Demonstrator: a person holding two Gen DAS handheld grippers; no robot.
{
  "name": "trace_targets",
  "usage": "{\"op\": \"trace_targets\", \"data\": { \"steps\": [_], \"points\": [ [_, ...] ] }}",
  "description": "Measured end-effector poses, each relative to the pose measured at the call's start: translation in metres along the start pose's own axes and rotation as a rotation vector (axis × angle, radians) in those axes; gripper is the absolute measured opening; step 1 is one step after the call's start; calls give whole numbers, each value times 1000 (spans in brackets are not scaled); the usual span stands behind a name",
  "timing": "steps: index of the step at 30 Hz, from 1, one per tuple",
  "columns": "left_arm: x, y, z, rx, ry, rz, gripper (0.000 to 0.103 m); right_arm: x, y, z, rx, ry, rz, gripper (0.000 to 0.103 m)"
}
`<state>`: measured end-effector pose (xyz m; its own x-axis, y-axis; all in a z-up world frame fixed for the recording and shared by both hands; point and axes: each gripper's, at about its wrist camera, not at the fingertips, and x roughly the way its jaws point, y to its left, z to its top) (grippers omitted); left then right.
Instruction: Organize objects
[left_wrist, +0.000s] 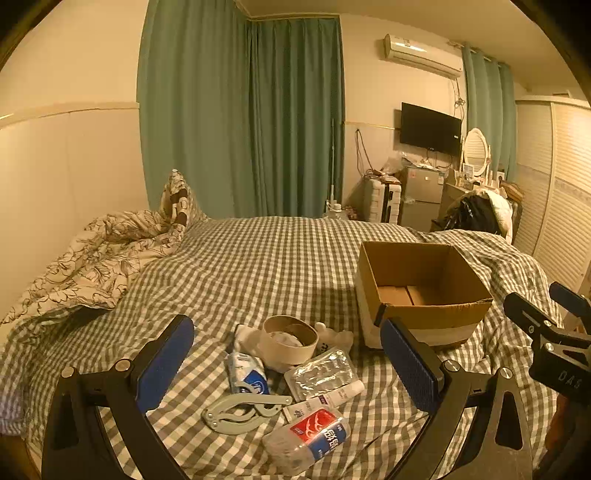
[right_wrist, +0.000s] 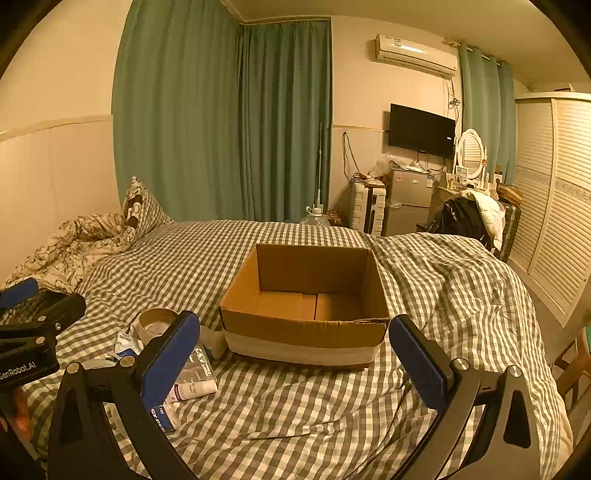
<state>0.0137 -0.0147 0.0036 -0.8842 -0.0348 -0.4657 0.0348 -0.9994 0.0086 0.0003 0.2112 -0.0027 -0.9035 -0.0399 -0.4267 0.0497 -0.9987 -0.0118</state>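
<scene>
Your left gripper (left_wrist: 288, 369) hangs over the near edge of the bed (left_wrist: 258, 258) with its blue-padded fingers (left_wrist: 166, 362) spread wide and holding nothing. Between and just below them lies the pile to be sorted: a roll of tape (left_wrist: 290, 341) stands on its side atop something white, a foil blister pack (left_wrist: 321, 373) lies just beside it toward the box, and a blue-and-white packet (left_wrist: 249, 374) lies on the roll's other side. Nearer you, a grey plastic clip (left_wrist: 240, 410) rests flat on the checked cover, a small white tube (left_wrist: 325, 398) lies next to it, and a crumpled plastic bottle (left_wrist: 306, 439) with a red and blue label lies closest to the near edge.

Your right gripper (right_wrist: 295, 365) is also empty, its fingers (right_wrist: 421, 362) wide apart, and it faces the open cardboard box (right_wrist: 306, 328). The box sits upright on the bed, toward the right-hand side, just beside the pile; only its bottom flaps show inside. In the right wrist view, the left finger hides part of the pile, with the tube and blister pack showing past it.

A rumpled floral duvet (left_wrist: 96, 258) is bunched at the bed's far left corner, against green curtains (left_wrist: 240, 118).
</scene>
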Motion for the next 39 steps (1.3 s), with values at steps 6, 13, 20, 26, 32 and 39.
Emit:
{"op": "trace_targets", "data": {
  "steps": [6,13,20,26,32,39],
  "points": [
    [-12,4,2,-14,-22,7,103,-9,5,2,-3,-14,8,103],
    [-19,0,4,1,-27,13,103,-17,3,3,0,-22,10,103],
    [-14,-4,4,7,-21,23,103,-14,0,2,-2,-17,13,103],
    [-8,-4,-1,19,-3,28,103,-9,-8,-1,20,-13,-2,103],
    [-9,-3,-3,13,2,17,103,-7,-4,-1,10,-4,-3,103],
    [-10,0,-6,14,7,12,103,-7,-1,-2,10,-4,3,103]
  ]
}}
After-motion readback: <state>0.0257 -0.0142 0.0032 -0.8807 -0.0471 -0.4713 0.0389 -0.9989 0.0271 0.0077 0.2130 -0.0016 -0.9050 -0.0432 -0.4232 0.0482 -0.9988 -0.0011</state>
